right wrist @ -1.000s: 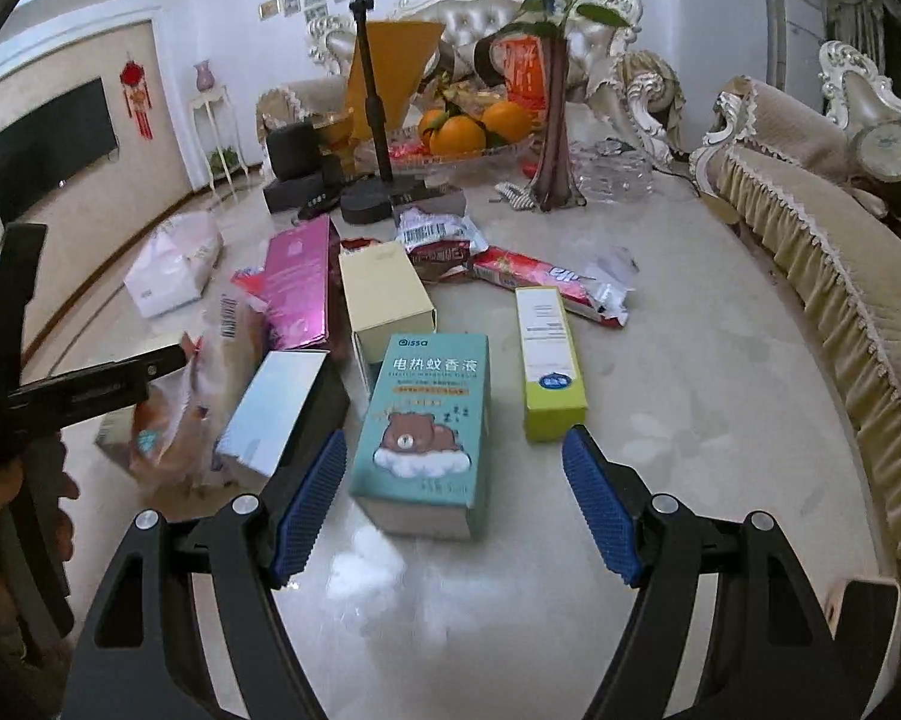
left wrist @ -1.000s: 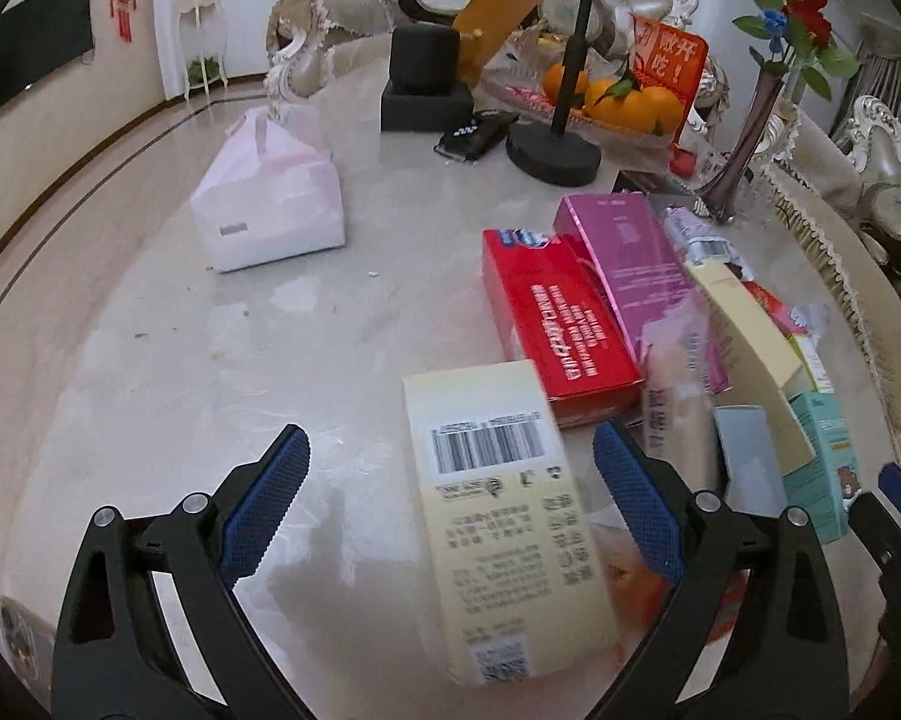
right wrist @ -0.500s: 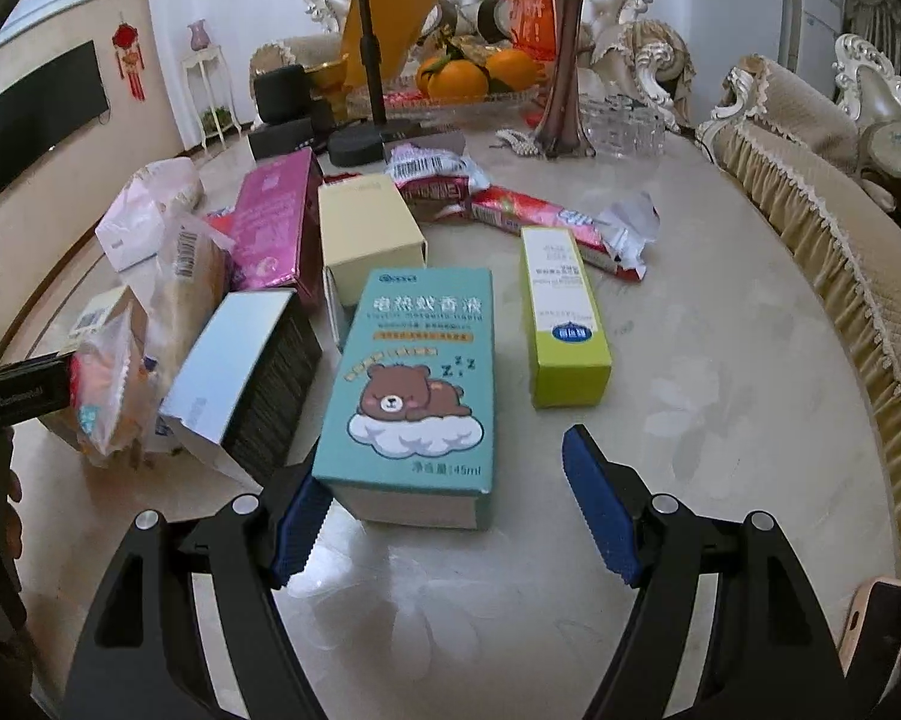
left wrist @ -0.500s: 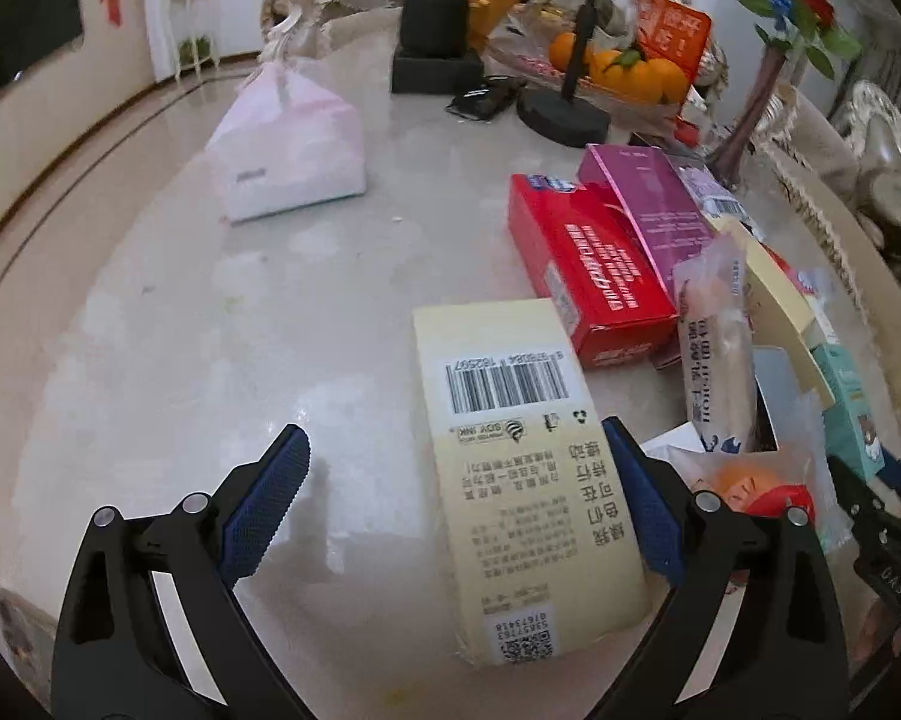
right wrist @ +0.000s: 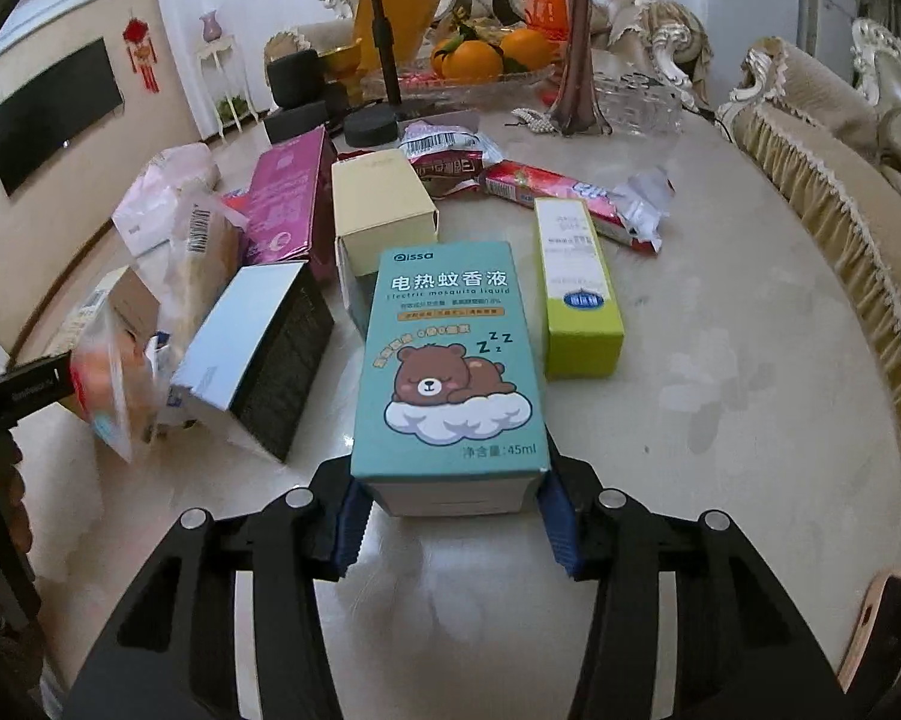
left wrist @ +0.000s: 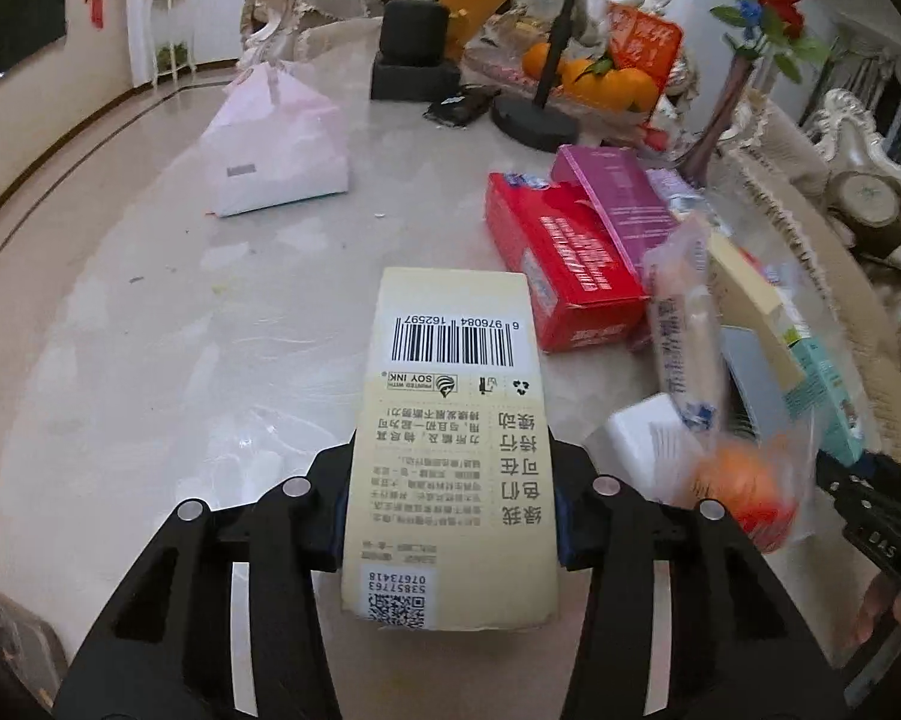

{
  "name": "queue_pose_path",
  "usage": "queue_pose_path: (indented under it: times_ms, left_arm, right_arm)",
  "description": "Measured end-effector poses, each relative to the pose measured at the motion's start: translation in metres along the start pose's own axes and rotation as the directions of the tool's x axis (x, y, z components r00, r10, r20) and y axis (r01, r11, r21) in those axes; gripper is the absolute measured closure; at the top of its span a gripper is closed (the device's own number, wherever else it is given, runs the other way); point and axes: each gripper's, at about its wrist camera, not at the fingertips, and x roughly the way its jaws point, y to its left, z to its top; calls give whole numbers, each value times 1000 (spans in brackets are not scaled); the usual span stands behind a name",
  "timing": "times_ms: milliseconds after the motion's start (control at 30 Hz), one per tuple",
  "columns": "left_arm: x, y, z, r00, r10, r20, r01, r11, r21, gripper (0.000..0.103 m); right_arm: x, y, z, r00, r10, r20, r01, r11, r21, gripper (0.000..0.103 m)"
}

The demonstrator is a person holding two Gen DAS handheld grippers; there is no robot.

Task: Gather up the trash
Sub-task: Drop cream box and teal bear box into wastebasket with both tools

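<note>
Marble table (left wrist: 150, 312) in a living room, littered with empty packaging; taking the red box (left wrist: 561, 273) as the landmark.

Left gripper (left wrist: 447, 516): jaws pressed onto the long sides of the cream barcode box (left wrist: 456, 420), gripping its near end. That box lies just in front of and left of the red box, long axis running straight out along the fingers toward it, far end stopping just short of the red box's near corner. It looks slightly raised at the near end, can't confirm lift-off.

Right gripper (right wrist: 450, 516): jaws pinching the teal bear box (right wrist: 450, 360) across its short near end, blue pads tight on both side faces. Teal box sits right of the red box, beyond the clutter of wrappers and the black-sided carton (right wrist: 258, 354); long axis also points directly away from the gripper. Yellow-green box (right wrist: 576, 288) lies just to its right, parallel, not touching.

So each hand owns its nearest box; both grips are end-on, meaning a lift will cantilever the boxes forward. Probably fine, since they are likely empty cardboard.

Versus 0.5 s ago: both jaw sets were spread wide either side of their boxes, now both closed on them. Snack bags next to the cream box are blurred, probably disturbed.
</note>
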Motion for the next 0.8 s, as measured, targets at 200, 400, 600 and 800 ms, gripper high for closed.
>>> queue_pose_path:
  times_ms: [200, 400, 600, 800]
  left_arm:
    - [-34, -6, -17, 998, -31, 57, 29, 999, 39, 56]
    - [-103, -6, -62, 981, -131, 142, 125, 991, 50, 56]
    - [-170, -32, -143, 958, -248, 146, 226, 961, 157, 56]
    - [-198, -59, -243, 960, -282, -4, 272, 922, 277, 56]
  right_arm:
    - [-25, -6, -15, 998, 63, 32, -64, 996, 58, 57]
    - [-88, -6, -56, 979, 162, 123, -171, 983, 70, 57]
    - [-153, 11, -121, 954, 264, 140, -270, 963, 25, 57]
    - [-187, 29, -203, 941, 339, 16, -339, 940, 22, 57]
